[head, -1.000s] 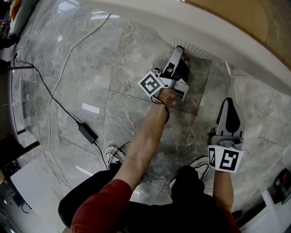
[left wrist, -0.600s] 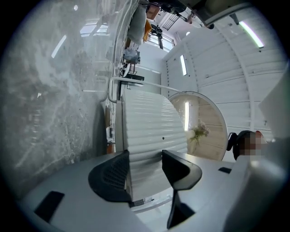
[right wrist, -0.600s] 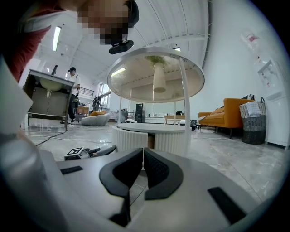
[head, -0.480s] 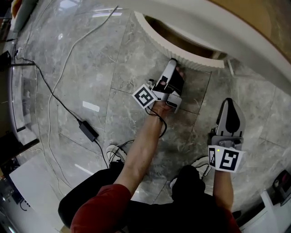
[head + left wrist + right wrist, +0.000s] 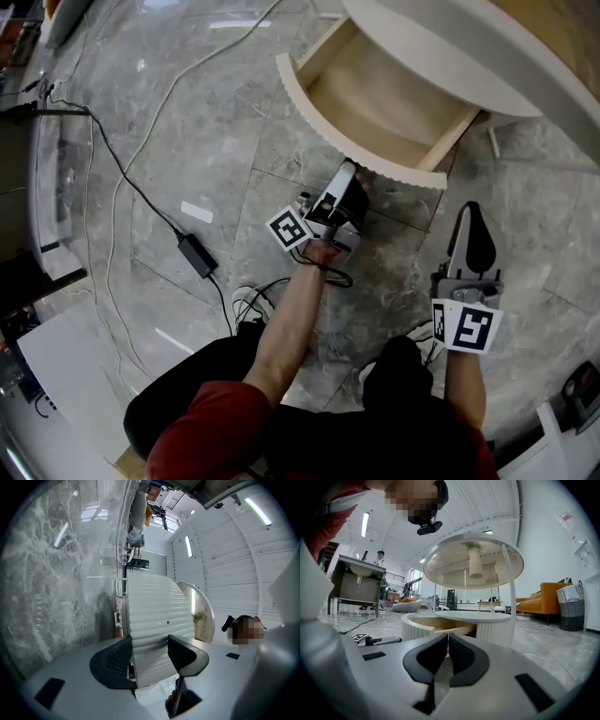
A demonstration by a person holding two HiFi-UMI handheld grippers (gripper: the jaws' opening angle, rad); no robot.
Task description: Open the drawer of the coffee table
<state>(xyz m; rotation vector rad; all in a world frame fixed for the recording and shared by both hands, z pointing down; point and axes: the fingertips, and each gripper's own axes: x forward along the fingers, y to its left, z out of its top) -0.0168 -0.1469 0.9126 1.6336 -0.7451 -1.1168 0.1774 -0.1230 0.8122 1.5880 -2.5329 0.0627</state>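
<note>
The drawer [image 5: 380, 98] stands well out from under the white top of the coffee table [image 5: 441, 52]. Its bare wooden inside is open to the head view and nothing lies in it. Its curved ribbed front [image 5: 314, 127] faces the person across the marble floor [image 5: 187, 141]. At the right part of that front sits the left gripper [image 5: 150, 651], turned on its side so that one jaw is low and the other high. Its jaws stand wide with the ribbed panel filling the gap from pad to pad, so it appears to be clamped on the front, not merely near it. The right gripper [image 5: 447, 644] hangs apart, to the right and nearer the person, jaws pressed together on nothing and taking no part in the work. By my reading the pull is the step in hand and it is far along, since most of the drawer's inside is uncovered. The next move calls for a short, straight draw in line with the runners, without lifting or twisting the front, and a halt before the drawer runs off its track. Then the left jaws need only spread off the panel and back away. A power adapter [image 5: 197, 255] with its cable lies on the floor to the left, well apart from the pull.
</note>
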